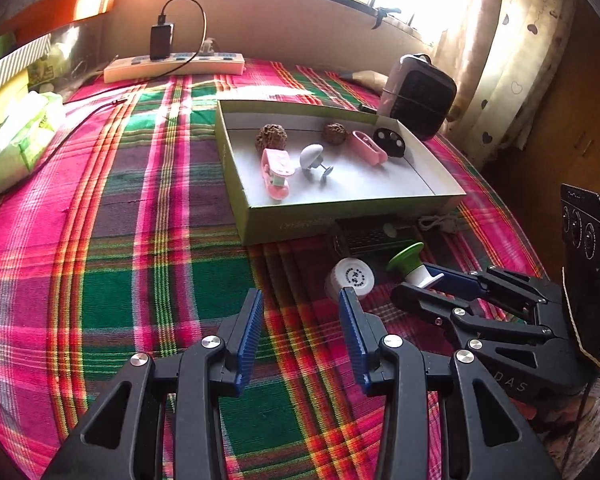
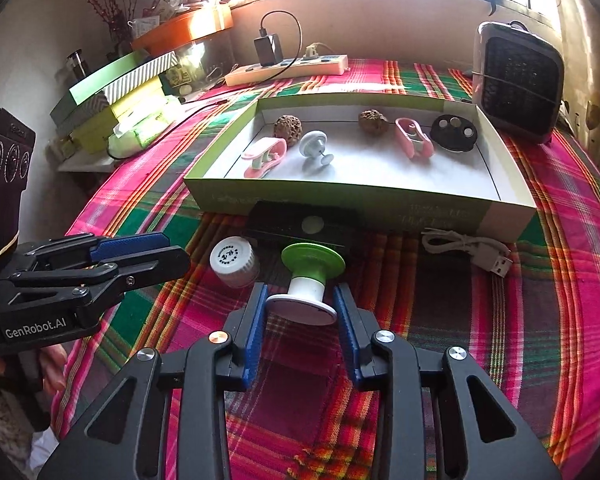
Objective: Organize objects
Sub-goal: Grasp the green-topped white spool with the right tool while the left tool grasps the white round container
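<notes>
A green-and-white spool-shaped object [image 2: 306, 284] lies on the plaid cloth; its white end sits between my right gripper's [image 2: 300, 300] blue pads, which touch its rim. It also shows in the left wrist view [image 1: 410, 266]. A white capped bottle [image 2: 234, 262] lies just left of it. My left gripper [image 1: 300, 300] is open and empty, near the bottle [image 1: 350, 278]. A shallow green box [image 2: 360, 196] behind holds two walnuts, two pink clips, a white hook and a black disc.
A black flat device [image 2: 300, 226] lies against the box front. A white USB cable [image 2: 472, 250] lies to the right. A small heater [image 2: 518, 80], a power strip [image 2: 288, 68], a tissue pack [image 2: 144, 132] and stacked boxes [image 2: 116, 92] ring the table.
</notes>
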